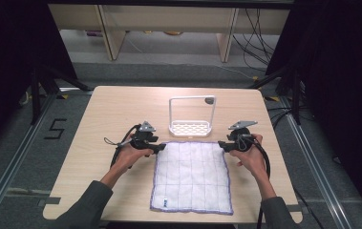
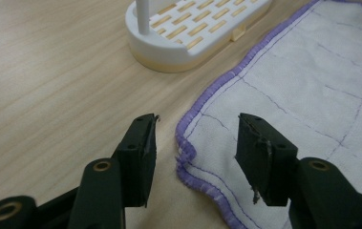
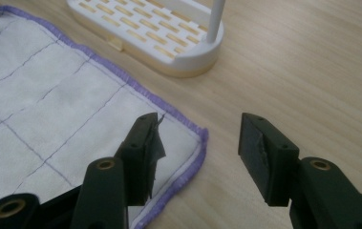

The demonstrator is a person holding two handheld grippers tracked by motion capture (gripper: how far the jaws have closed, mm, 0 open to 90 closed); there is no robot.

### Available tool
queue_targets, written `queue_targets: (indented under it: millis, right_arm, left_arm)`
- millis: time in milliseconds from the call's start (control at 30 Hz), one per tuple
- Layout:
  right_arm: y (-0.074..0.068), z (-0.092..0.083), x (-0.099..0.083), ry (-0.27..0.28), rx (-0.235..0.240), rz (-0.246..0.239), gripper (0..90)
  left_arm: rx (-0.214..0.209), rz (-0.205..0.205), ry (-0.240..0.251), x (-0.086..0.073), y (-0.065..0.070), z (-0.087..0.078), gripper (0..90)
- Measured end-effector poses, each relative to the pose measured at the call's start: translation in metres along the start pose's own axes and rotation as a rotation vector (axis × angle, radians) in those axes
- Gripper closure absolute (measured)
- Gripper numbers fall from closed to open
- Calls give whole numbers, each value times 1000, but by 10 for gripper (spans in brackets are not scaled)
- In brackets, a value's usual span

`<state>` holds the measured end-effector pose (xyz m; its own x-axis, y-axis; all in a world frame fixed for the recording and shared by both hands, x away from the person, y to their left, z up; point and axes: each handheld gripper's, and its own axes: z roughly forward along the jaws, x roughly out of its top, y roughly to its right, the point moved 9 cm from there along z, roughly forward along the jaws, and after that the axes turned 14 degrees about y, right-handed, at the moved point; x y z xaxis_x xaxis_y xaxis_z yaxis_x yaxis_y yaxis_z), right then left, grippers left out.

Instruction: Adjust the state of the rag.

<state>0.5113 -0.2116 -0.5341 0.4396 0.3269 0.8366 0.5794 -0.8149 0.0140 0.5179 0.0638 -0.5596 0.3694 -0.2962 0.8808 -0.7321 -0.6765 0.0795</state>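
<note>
Two spread grippers [image 1: 161, 148] [image 1: 220, 144] straddling cloth [image 1: 191, 175] corners, rack [image 2: 195, 28] top cropped

Light wood table [image 1: 116, 112] on grey carpet floor [image 1: 6, 157]. Black curtains [image 1: 346, 71] both sides. Pale wood furniture legs [image 1: 113, 36] behind, cables [image 1: 257, 40] on floor at right. Tape "5" [image 1: 55, 129] at left.

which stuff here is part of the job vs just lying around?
Likely in play:
- white cloth, purple hem, flat on the table
- left gripper, open, fingers straddling the cloth's far left corner
- right gripper, open, at the far right corner
- white rack, just beyond the cloth; possibly its destination

Just around:
- loose cables on the floor
- "5" floor marking
</note>
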Motion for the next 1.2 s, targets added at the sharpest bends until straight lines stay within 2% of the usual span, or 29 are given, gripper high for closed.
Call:
queue_targets:
  millis: [33,67,100,133,167,200,233,267,300,400,433,467,533,600,633,733,767,800,833,933,1033,1067,1100,1133,1167,1200]
  right_arm:
    - [1,2,0,14,0,-5,495]
    - [2,1,0,1,2,6,495]
    - [5,5,0,33,-12,-2,495]
    - [5,5,0,33,-12,-2,495]
    - [9,4,-3,12,-14,-6,493]
    - [9,2,-4,-10,-17,15,492]
    - [10,2,-5,-13,-18,19,490]
    - [13,3,-5,0,-21,0,488]
    - [12,2,-5,-11,-16,18,488]
    - [10,5,-6,-22,-13,17,489]
    - [11,12,-4,44,-22,-4,489]
    - [10,9,-6,-16,-6,-14,490]
    - [9,10,-7,-27,-13,13,493]
    - [8,14,-8,-14,-20,26,494]
    - [7,15,-11,-47,-16,48,498]
    - [8,20,-13,-52,-9,39,506]
    - [6,23,-13,-41,-9,53,509]
    - [5,23,-13,-60,-2,50,513]
    - [5,26,-13,-45,-7,36,515]
    - [2,28,-14,-76,5,51,534]
    - [3,34,-16,-62,-1,34,557]
    - [2,33,-17,-89,8,43,568]
    - [4,34,-18,-91,9,31,580]
    - [4,35,-19,-92,17,34,609]
    - [-1,35,-19,-89,16,92,644]
    - [-1,34,-19,-89,22,89,653]
  left_arm:
    - [11,14,-9,-1,-2,4,485]
    - [15,7,-11,-2,-4,6,487]
    - [17,-2,-12,-3,-5,8,489]
    - [17,-2,-12,-3,-5,8,490]
    - [24,-5,-14,-4,-7,10,492]
    - [24,-10,-18,-5,-7,10,497]
    - [18,-5,-20,-5,-6,11,499]
    - [21,-3,-24,-6,-6,12,500]
    - [24,-1,-26,-7,-5,12,501]
    - [20,17,-37,-8,-2,15,520]
    - [14,24,-44,-9,-2,15,531]
    - [15,24,-43,-9,-1,16,543]
    - [7,12,-40,-9,0,16,565]
    - [-5,22,-43,-9,0,15,586]
    - [-3,27,-40,-9,0,16,599]
    - [-8,28,-46,-9,3,15,660]
    - [-8,33,-43,-9,3,15,681]
    - [-9,30,-40,-9,4,16,703]
    - [-11,34,-41,-9,5,16,725]
    - [-12,58,-42,-8,6,15,795]
    - [-17,61,-37,-8,6,16,826]
    - [-25,69,-29,-8,7,15,833]
    - [-27,67,-26,-8,7,15,838]
    - [-28,66,-26,-8,7,15,843]
    - [-29,68,-25,-8,7,15,846]
    - [-30,70,-24,-8,7,15,849]
